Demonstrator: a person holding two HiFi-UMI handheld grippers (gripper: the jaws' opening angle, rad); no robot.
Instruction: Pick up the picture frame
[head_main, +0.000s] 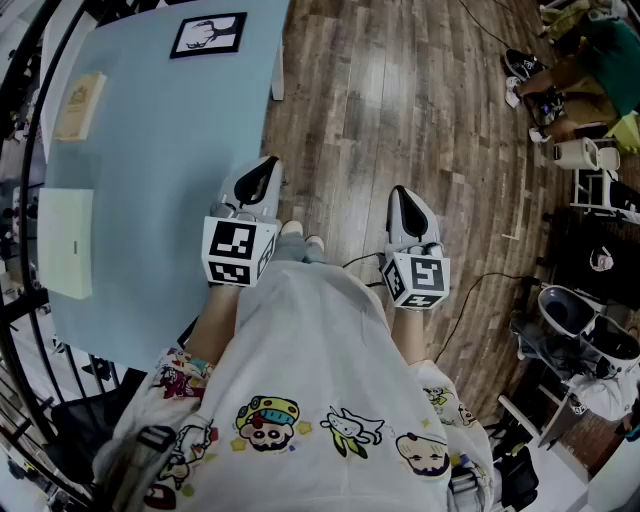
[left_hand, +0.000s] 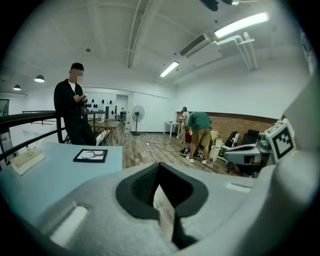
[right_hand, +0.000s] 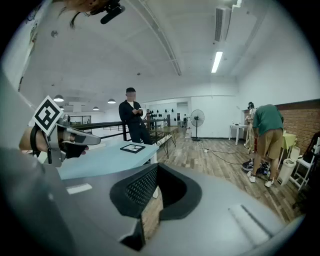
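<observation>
Well, in the head view the black picture frame (head_main: 208, 35) lies flat at the far end of the pale blue surface (head_main: 150, 160), close to its right edge. A tan book (head_main: 80, 104) and a pale pad (head_main: 65, 243) sit along the surface's left side. The left gripper (head_main: 262, 172) hangs at the surface's right edge, well apart from the frame. The right gripper (head_main: 404, 198) is off the surface, over the wooden floor (head_main: 400, 100).

In the left gripper view the fingers (left_hand: 145, 186) are pressed together with nothing between them. The frame (left_hand: 90, 155) rests on the surface (left_hand: 55, 177) at its far part, and a person in black (left_hand: 74, 112) stands just beyond the surface's far side.

In the right gripper view that gripper's fingers (right_hand: 142, 187) are likewise closed and empty. The frame (right_hand: 132, 148) shows near the surface's far corner, and the left gripper (right_hand: 67, 136) hovers near the surface's near end.
</observation>
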